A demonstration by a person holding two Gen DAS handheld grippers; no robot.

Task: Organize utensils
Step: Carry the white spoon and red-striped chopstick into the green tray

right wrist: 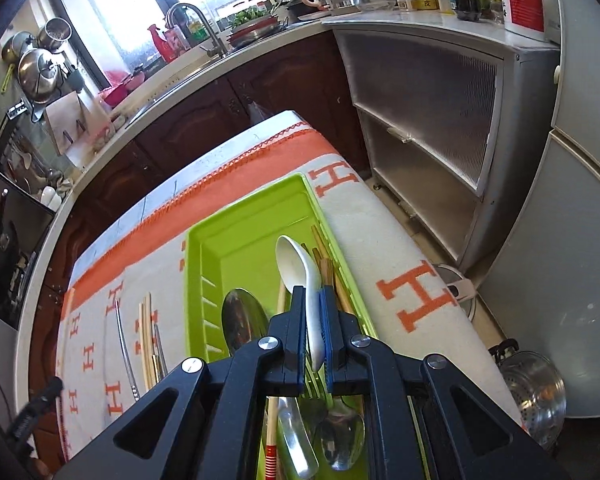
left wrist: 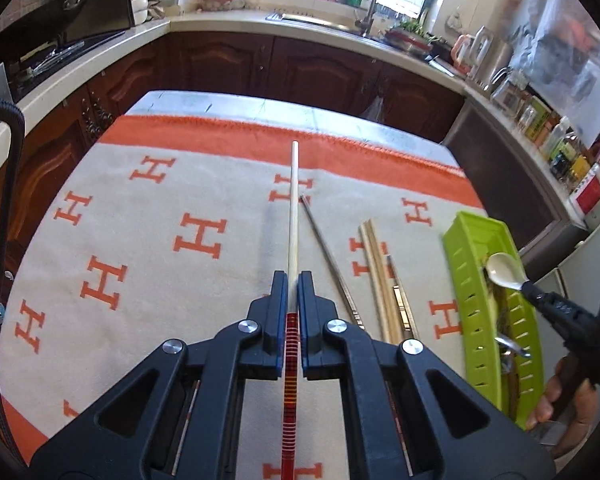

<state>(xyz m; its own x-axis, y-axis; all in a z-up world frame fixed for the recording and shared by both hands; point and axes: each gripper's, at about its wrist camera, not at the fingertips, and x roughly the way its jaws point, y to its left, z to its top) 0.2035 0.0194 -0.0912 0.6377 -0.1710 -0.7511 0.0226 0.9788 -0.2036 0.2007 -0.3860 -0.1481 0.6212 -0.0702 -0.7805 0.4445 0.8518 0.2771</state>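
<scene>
A white chopstick (left wrist: 293, 204) with a red banded end is clamped between the pads of the left gripper (left wrist: 293, 292), its pale tip pointing out over the orange-and-cream cloth (left wrist: 160, 208). Just to its right, loose chopsticks (left wrist: 376, 264) lie on the cloth. The right gripper (right wrist: 311, 308) is closed on the handle of a white spoon (right wrist: 298, 264), held above the green tray (right wrist: 244, 224), which holds metal spoons (right wrist: 242, 320) and more chopsticks.
</scene>
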